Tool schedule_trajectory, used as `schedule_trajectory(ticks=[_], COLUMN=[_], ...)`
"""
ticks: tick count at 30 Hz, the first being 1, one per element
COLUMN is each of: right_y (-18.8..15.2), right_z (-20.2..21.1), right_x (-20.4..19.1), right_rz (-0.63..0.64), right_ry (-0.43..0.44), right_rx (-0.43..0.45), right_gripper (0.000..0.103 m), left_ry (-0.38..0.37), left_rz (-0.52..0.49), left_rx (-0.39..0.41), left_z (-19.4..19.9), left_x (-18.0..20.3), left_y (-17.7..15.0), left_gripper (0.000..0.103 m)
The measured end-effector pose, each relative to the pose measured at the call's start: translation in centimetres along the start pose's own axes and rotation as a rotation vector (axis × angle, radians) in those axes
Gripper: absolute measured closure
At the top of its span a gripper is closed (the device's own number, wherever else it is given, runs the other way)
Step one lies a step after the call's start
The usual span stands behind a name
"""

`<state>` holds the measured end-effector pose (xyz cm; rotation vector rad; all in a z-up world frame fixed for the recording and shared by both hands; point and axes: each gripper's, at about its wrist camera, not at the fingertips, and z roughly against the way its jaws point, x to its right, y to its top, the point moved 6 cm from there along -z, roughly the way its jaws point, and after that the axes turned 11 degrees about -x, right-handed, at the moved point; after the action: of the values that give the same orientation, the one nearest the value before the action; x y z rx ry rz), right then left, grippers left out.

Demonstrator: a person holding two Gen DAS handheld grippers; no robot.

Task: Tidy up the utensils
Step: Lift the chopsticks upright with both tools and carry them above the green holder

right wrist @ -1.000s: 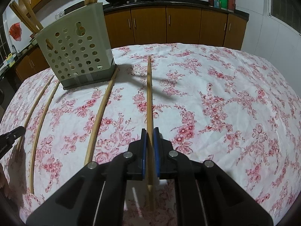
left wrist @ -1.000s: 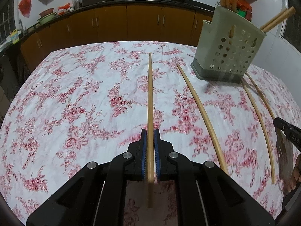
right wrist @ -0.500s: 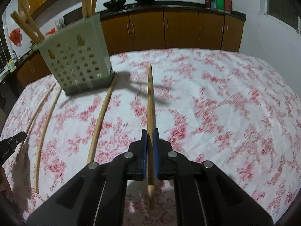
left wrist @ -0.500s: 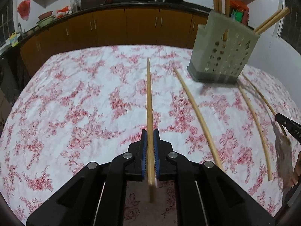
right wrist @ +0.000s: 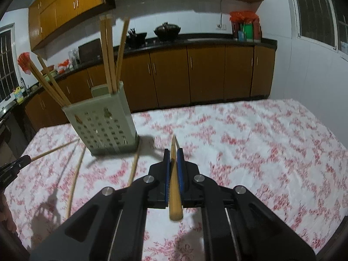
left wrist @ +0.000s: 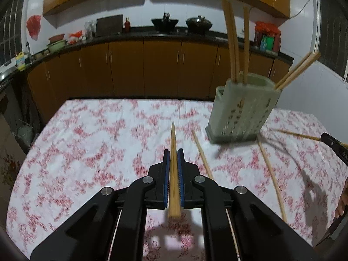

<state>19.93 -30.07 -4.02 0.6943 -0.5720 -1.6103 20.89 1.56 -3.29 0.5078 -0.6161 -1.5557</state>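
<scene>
Left tongs point(left wrist: 173, 152) clamp one chopstick point(left wrist: 173, 169); right tongs point(right wrist: 173, 152) clamp another chopstick point(right wrist: 174, 184). Only the right view shows the perforated holder point(right wrist: 104, 128) unblurred. Loose chopsticks on the counter point(right wrist: 261, 143) are motion-smeared.

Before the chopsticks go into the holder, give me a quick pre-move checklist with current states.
1. Left tongs shut on a wooden chopstick: ok.
2. Right tongs shut on a second wooden chopstick: ok.
3. Perforated grey-green plastic holder upright on the floral tablecloth: ok.
4. Room in holder among the chopsticks already inside: cannot tell.
5. Loose chopsticks remaining on the cloth: not ok, at least two.
</scene>
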Motion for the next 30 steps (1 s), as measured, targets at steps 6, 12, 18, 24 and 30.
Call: schedule_trajectory(ticks=[6, 12, 18, 24, 30], right_y=[1.9, 3.4, 5.5, 8.0, 11.2], right_z=[2.1, 4.0, 6.9, 10.0, 12.3], right_x=[-0.2, -0.3, -1.2, -3.1, -5.2], right_rz=[-0.004, -0.015, -0.021, -0.006, 0.016], right_ry=[0.018, 0.049, 0.143, 0.233, 0.278], right_rx=[0.062, 0.100, 0.143, 0.223, 0.332], right_gripper=[0.095, 0.095, 0.095, 0.095, 0.095], left_ry=[-0.036, -0.063, -0.113, -0.162, -0.209], left_rz=[0.023, 0.039, 0.043, 0.012, 0.004], left_rx=[0.071, 0.116, 0.159, 0.241, 0.365], left_z=[2.5, 4.3, 6.3, 9.2, 12.2], left_x=[-0.2, -0.3, 0.3, 2.4, 4.9], left_y=[2.2, 3.7, 5.0, 7.3, 10.7], left_gripper=[0.095, 0.095, 0.095, 0.095, 0.096])
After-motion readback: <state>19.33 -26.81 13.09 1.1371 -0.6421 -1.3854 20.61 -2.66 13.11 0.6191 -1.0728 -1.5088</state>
